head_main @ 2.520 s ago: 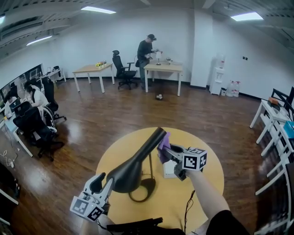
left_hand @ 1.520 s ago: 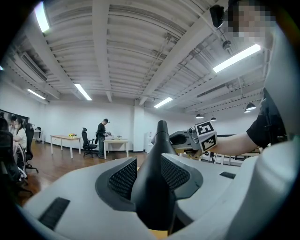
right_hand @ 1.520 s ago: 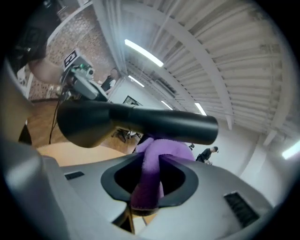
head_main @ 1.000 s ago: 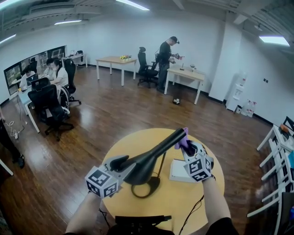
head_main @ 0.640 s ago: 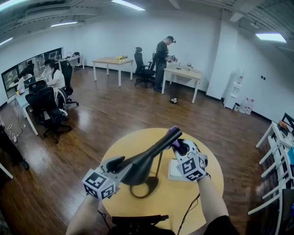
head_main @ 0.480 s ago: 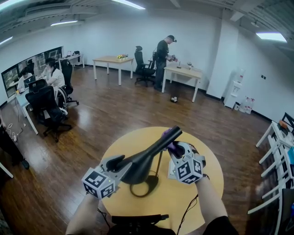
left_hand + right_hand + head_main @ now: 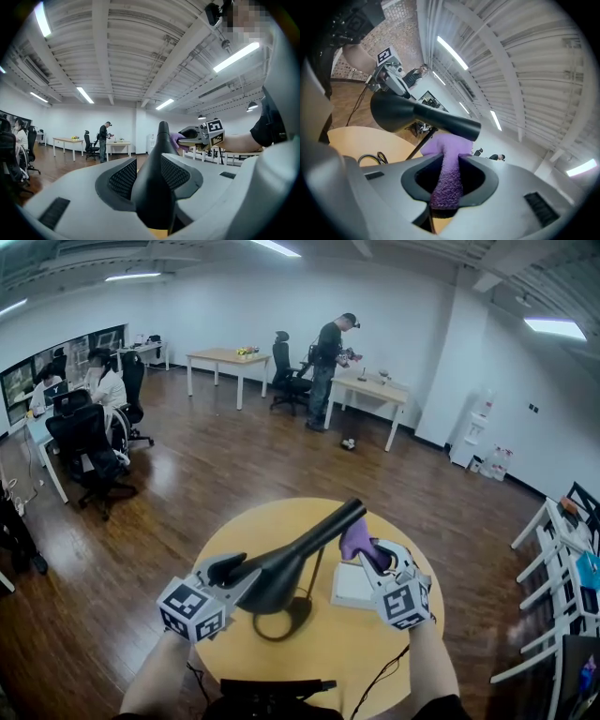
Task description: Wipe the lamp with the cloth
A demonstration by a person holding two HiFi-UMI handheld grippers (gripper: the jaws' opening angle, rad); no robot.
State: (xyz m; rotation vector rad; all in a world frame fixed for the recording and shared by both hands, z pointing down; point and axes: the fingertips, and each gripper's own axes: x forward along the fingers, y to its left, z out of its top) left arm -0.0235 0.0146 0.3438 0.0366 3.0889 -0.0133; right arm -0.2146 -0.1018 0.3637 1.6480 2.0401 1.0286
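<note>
Two grippers are engaged. The left gripper (image 7: 152, 183) is clamped on the wide end of the lamp (image 7: 295, 549) shade. The right gripper (image 7: 447, 182) pinches the cloth (image 7: 440, 147), whose free fold appears to lie against the shade's narrow end, at 2 o'clock from the left gripper in the head view.

Cloth: judged soft, light and compliant; hold it by a bunched fold.

Lamp: judged rigid, smooth and top-heavy on its thin stem; steady it at the shade.

The lamp stands on the table (image 7: 375, 648), with a pad (image 7: 352, 587) at 3 o'clock from its base.

The round yellow table (image 7: 319, 652) bears the lamp's base (image 7: 300, 613) and a white pad (image 7: 352, 585).
</note>
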